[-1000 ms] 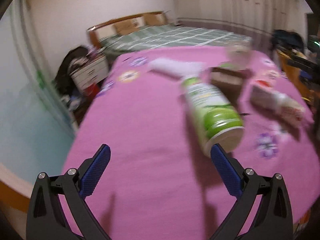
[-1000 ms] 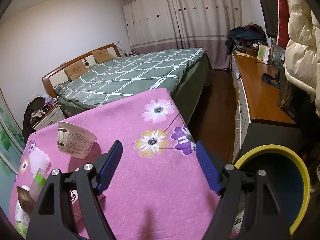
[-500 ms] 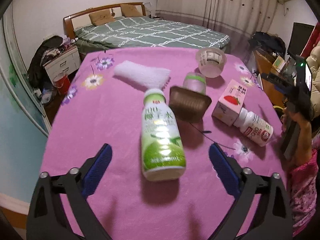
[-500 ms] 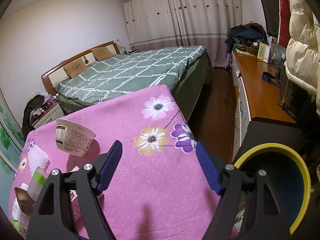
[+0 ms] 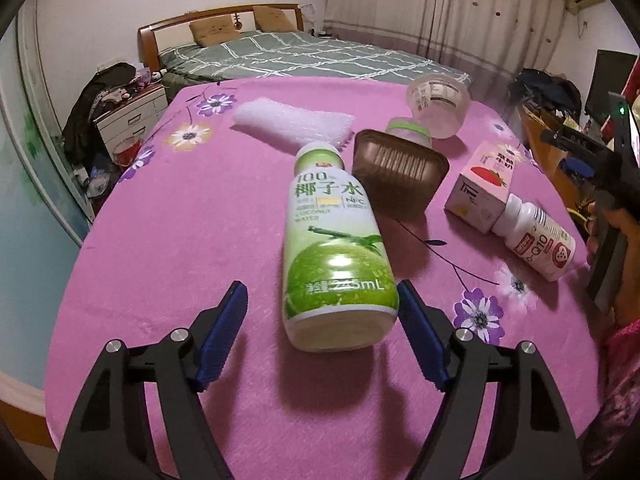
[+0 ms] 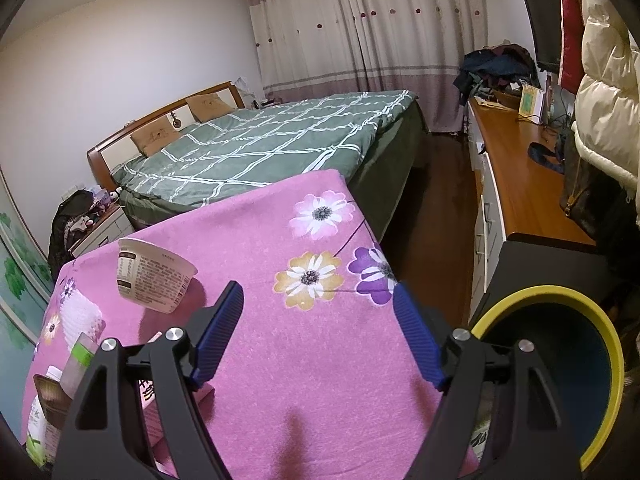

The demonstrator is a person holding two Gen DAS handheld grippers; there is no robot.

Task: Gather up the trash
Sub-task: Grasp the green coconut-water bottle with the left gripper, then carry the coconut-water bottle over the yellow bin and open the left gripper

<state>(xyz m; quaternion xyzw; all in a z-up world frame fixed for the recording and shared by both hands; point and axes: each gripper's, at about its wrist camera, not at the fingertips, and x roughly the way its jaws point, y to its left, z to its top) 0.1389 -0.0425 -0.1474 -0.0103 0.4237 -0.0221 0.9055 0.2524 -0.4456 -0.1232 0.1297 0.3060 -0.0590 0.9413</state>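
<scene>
left gripper: jaws wide, holding nothing, green-and-white plastic coconut-water bottle lying between the blue pads on the pink flowered cloth | right gripper: wide, holding nothing, above cloth beside yellow-rimmed round bin

I see a bottle lying on the table ahead; behind it a tray and cup, a carton to the right, a bin beside the table.
</scene>
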